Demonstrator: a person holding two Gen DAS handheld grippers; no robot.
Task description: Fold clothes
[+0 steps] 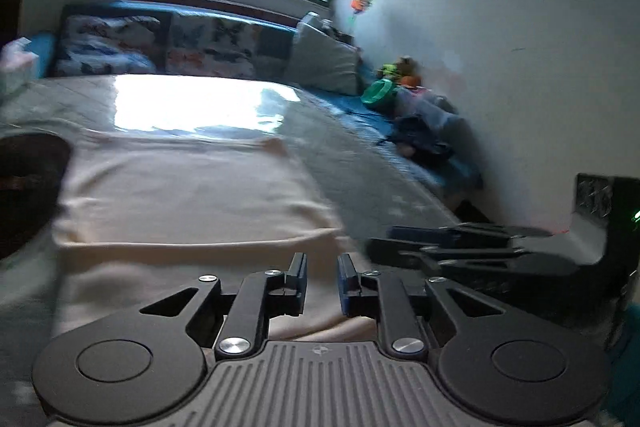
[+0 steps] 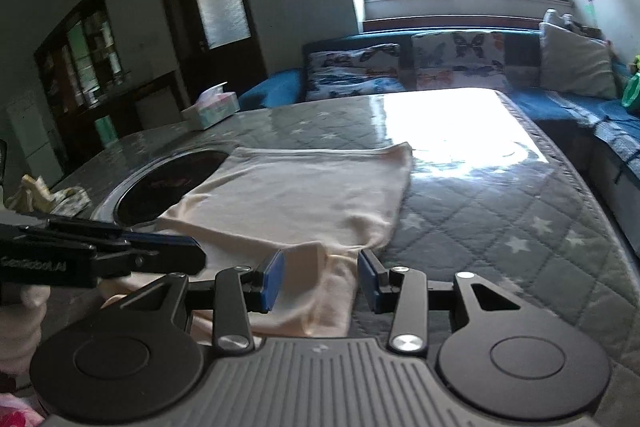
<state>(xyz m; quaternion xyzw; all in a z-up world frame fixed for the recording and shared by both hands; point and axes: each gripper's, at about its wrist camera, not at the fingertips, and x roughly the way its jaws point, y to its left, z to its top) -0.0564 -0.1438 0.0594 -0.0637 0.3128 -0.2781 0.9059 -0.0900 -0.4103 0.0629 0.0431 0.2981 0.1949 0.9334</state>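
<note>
1. The cream garment (image 2: 296,195) lies spread flat on the quilted star-patterned table cover (image 2: 500,219). Its far edge reaches toward the glare patch, and its left side overlaps the dark round inset (image 2: 172,183) in the table.
2. A narrower flap of the garment, probably a sleeve or folded corner, trails off its near edge toward the camera.
3. Judging by its drape and soft creases, the garment is light, limp knit cloth. It will sag and bunch when lifted and probably slide easily on the glossy cover, with nothing fragile about it.
4. Good places to take hold are the corners or the hem at the near edge of the garment, pinched through both layers so the fold line stays straight.
5. The right gripper (image 2: 322,281) sits at the near edge of the garment, jaws spread partway. The flap lies between them, but the pads do not visibly press it.
6. The left gripper (image 1: 322,283) hovers over the near part of the garment, left of the right gripper, jaws parted by a narrow gap with nothing between them.
</note>
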